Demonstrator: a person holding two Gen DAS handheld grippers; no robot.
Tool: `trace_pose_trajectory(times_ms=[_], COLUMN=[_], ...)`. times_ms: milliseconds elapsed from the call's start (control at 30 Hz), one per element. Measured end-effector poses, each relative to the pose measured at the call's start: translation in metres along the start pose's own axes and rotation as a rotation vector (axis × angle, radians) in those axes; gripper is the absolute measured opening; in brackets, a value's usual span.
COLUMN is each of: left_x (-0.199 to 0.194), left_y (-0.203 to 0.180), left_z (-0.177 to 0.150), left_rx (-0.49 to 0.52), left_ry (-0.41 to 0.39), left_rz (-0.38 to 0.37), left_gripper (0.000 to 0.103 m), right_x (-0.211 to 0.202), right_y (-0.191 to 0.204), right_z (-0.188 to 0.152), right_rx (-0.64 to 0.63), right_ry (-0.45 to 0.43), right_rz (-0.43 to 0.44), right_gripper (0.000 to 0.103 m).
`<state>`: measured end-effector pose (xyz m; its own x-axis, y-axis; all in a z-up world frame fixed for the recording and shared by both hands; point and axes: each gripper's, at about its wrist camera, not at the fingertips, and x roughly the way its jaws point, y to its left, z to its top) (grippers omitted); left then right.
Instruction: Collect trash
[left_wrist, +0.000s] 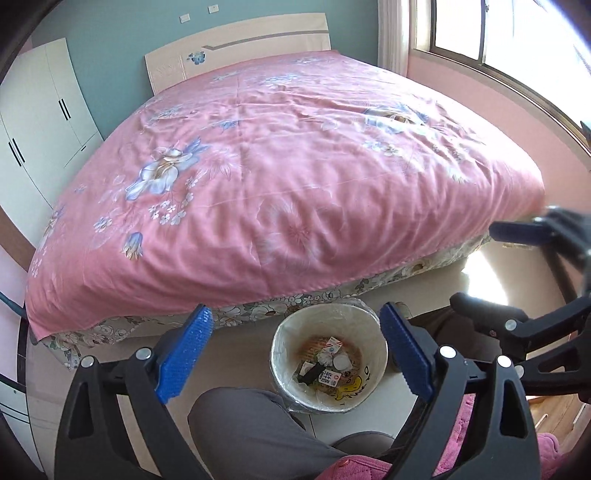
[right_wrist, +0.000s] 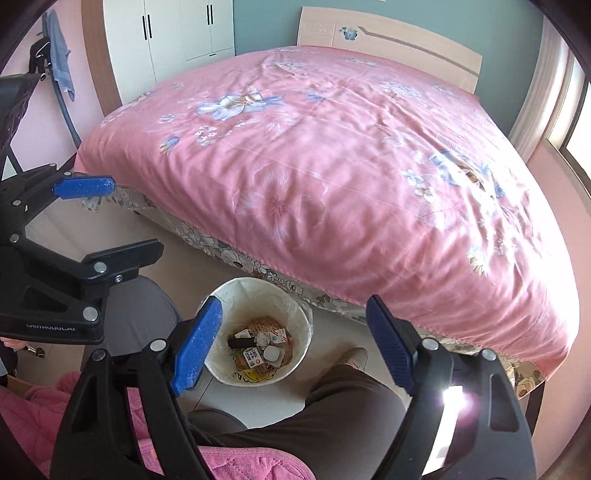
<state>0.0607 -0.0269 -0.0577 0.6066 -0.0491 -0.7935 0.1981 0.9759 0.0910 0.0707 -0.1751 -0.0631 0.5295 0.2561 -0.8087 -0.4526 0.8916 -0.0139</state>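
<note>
The bin (left_wrist: 328, 363) sits on the floor just beside the bed (left_wrist: 280, 177), with trash (right_wrist: 260, 349) inside. Both the left gripper (left_wrist: 295, 350) and right gripper (right_wrist: 291, 343) hang above it, fingers apart, holding nothing. The drop looks finished; the bed seems clean, though far corners blur. Next: look for more trash.

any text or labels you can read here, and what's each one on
"GenRobot.AI", partly cut off, on the black body of the left tool.
Black letters beside a yellow cartoon on the trash bin: too distorted to read.
Print on the small boxes in the bin: too small and blurred to read.
</note>
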Motion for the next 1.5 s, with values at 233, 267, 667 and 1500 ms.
trace_pose_trajectory(times_ms=[233,267,667,1500], left_x=[-0.042,-0.046,-0.091,-0.102], left_y=[-0.013,-0.014,-0.018,-0.013], left_z=[-0.012,-0.014,-0.033,-0.037], left_rx=[0.072,0.081,0.101,0.010], left_ry=[-0.079,-0.087,-0.211,-0.242], left_rz=[0.013,0.019,0.092,0.084], left_gripper=[0.096,0.096,0.096,0.096], right_x=[-0.044,-0.051,-0.108,-0.115], right_y=[0.014,0.014,0.021,0.020], right_z=[-0.014,-0.018,-0.038,-0.046], right_rx=[-0.006,-0.002,0.059,0.131], right_ry=[-0.079,-0.092,-0.275,-0.281], right_rz=[-0.033,-0.041,-0.165,-0.181], right_gripper=[0.086,0.086,0.086,0.086])
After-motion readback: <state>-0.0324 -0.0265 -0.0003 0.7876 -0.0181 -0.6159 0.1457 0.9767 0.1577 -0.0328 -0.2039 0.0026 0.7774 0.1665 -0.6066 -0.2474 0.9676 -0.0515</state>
